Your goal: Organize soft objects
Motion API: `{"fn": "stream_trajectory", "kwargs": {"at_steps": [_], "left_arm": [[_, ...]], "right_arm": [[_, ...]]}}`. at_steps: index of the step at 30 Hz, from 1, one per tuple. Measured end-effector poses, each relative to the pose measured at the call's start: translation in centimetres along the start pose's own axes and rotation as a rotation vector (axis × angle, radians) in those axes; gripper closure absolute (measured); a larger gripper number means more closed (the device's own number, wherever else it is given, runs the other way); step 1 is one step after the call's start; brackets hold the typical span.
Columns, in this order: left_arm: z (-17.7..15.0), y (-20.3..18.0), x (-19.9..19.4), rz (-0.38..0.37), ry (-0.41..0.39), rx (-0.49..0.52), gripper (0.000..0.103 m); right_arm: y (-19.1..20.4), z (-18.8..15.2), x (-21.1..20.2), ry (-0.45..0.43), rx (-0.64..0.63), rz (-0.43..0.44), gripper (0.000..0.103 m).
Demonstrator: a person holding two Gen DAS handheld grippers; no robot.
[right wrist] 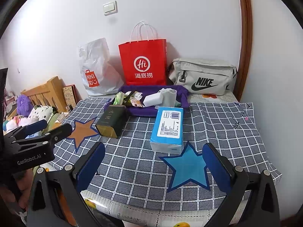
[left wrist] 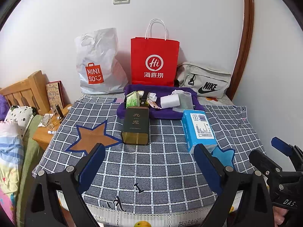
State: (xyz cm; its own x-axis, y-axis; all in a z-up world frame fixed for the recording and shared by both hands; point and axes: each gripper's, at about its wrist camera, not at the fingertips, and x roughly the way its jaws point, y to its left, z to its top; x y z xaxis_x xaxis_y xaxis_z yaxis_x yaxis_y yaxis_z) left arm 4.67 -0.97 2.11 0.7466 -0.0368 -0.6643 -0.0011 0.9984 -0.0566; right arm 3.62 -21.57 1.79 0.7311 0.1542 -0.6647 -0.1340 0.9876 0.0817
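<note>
Both grippers hang low over the near edge of the bench, which is covered by a grey checked cloth (left wrist: 161, 166). The left gripper (left wrist: 149, 162) has its jaws spread wide and holds nothing; the right gripper (right wrist: 153, 162) likewise has its jaws wide apart and empty. On the cloth lie an orange star (left wrist: 94, 139) to the left and a blue star (right wrist: 188, 168) to the right. A blue tissue pack (right wrist: 168, 130) lies just behind the blue star, its near end touching the star's upper point. A dark tin (left wrist: 136, 125) stands beside the orange star. Behind both sits a purple tray (left wrist: 166, 114) holding a white sponge (left wrist: 169, 101), a green packet (left wrist: 132, 100) and other small items. Against the wall stand a white plastic bag (left wrist: 97, 62), a red paper bag (left wrist: 154, 62) and a grey pouch (left wrist: 205, 80).
</note>
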Motion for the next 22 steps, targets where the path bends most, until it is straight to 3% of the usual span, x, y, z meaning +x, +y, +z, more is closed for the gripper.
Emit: {"fn": "stream_trajectory", "kwargs": {"at_steps": [22], "left_arm": [[-0.02,-0.02,-0.17,-0.001,-0.009,0.001,0.008]], "right_arm": [[0.27,0.25,-0.56,-0.005,-0.001,0.000,0.002]]}}
